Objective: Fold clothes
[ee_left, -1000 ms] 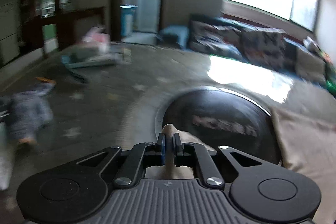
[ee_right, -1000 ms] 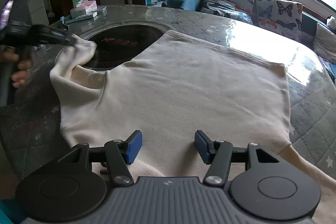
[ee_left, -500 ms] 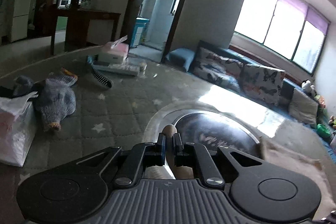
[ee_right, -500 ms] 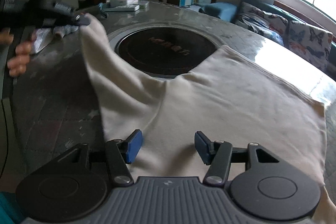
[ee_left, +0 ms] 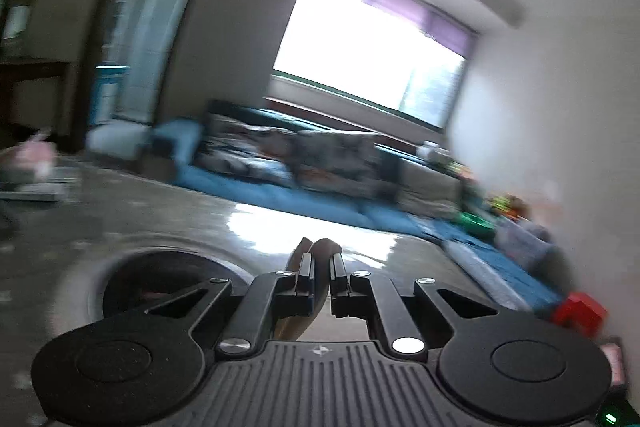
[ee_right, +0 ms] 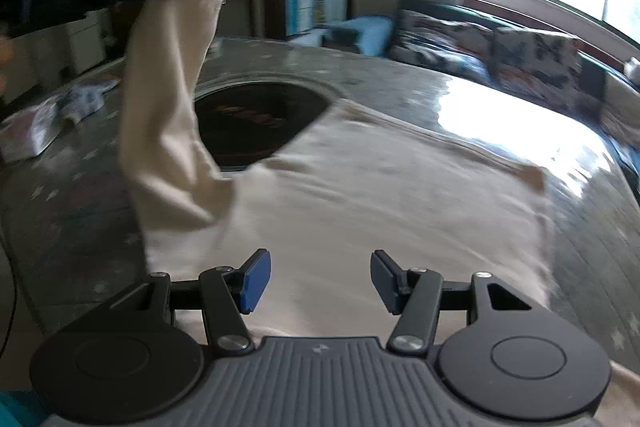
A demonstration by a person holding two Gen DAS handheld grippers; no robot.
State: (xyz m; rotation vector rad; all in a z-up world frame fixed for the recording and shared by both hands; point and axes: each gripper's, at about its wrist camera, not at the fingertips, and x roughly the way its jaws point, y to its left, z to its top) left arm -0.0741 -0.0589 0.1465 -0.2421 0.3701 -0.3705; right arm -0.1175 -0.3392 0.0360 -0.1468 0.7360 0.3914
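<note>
One cream long-sleeved top (ee_right: 380, 211) lay spread flat on the round worktop (ee_right: 400, 75), its body just ahead of the right gripper (ee_right: 316, 279) and partly overlapping the dark circular inset (ee_right: 256, 119) at the worktop's centre. Right gripper: blue pads (ee_right: 254, 281) standing well apart, nothing between them, poised low over the near edge of the garment. Left gripper (ee_left: 320, 269): jaws pinched nearly together on the end of the sleeve (ee_right: 168, 99), a tuft of cream cloth showing past the fingertips; seen from the right wrist view at upper left, it held the sleeve raised clear of the worktop, the fabric hanging down in a column to the shoulder. Background, blurred: sofa with patterned cushions (ee_right: 500, 51) under a bright window (ee_left: 372, 55); small clutter (ee_right: 60, 111) at the worktop's far left edge.
</note>
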